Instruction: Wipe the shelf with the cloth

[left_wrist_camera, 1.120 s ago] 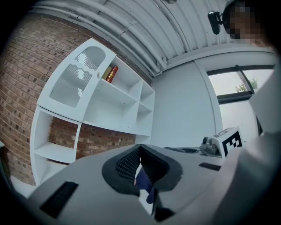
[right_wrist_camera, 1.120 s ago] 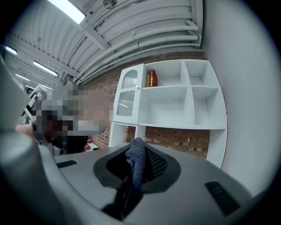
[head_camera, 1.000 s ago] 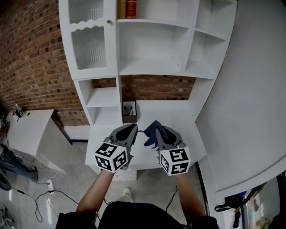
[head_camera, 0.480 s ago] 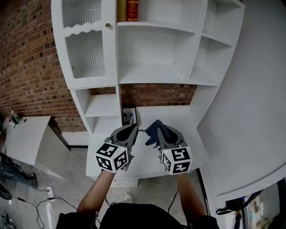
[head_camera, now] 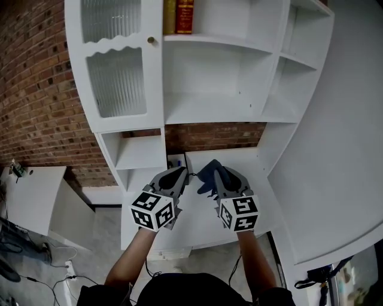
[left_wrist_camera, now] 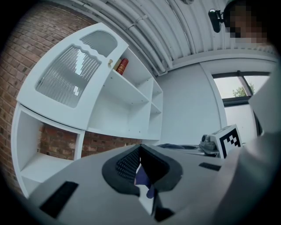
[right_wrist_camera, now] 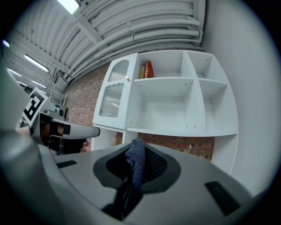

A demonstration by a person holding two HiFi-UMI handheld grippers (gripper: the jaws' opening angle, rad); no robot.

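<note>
The white shelf unit (head_camera: 209,113) stands ahead above a white desk top (head_camera: 245,164). A dark blue cloth (head_camera: 205,174) bunches out of my right gripper (head_camera: 213,170), which is shut on it over the desk. In the right gripper view the cloth (right_wrist_camera: 135,161) stands between the jaws, with the open shelves (right_wrist_camera: 175,127) beyond. My left gripper (head_camera: 183,174) hovers just left of the cloth, jaws together. In the left gripper view a small bluish scrap shows in its slit (left_wrist_camera: 139,151); I cannot tell what that scrap is.
Red and yellow books (head_camera: 178,15) stand on the top shelf. A ribbed glass door (head_camera: 116,80) closes the upper left compartment. A small box with pens (head_camera: 176,160) sits at the desk's back left. Brick wall (head_camera: 36,89) is left, a white side table (head_camera: 30,191) lower left.
The view has tilted up, showing more of the upper shelves. Both grippers keep their side-by-side pose over the desk and sit a little closer to the shelf unit.
</note>
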